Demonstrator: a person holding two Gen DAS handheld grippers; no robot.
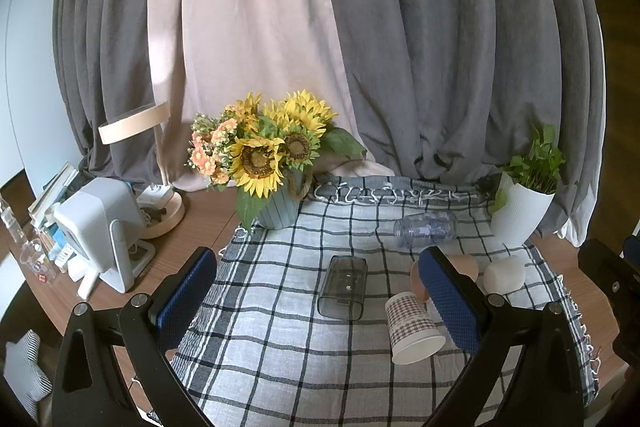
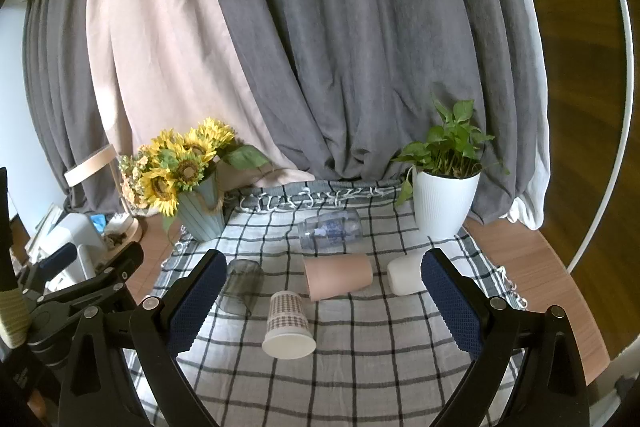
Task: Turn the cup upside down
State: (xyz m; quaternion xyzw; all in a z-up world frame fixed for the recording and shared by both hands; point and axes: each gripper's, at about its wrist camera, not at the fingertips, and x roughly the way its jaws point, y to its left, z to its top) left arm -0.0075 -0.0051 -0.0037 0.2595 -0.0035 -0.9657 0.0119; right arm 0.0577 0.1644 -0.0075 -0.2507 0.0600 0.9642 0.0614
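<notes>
Several cups lie on their sides on a checked cloth [image 2: 360, 367]. A checked paper cup [image 2: 287, 325] lies nearest, mouth toward me; it also shows in the left wrist view [image 1: 412, 327]. Behind it lie a pink cup [image 2: 338, 275], a white cup [image 2: 405, 275], a smoky grey clear cup [image 2: 242, 285] and a clear patterned tumbler [image 2: 330, 230]. My right gripper [image 2: 320, 307] is open and empty, above the cloth's near part. My left gripper [image 1: 320, 303] is open and empty, with the grey cup [image 1: 343, 286] between its fingers' lines of sight.
A sunflower vase [image 2: 200, 219] stands at the cloth's back left and a white potted plant [image 2: 444, 203] at the back right. A lamp [image 1: 160, 203], a white device [image 1: 100, 227] and clutter sit left on the wooden table [image 1: 200, 223]. Curtains hang behind.
</notes>
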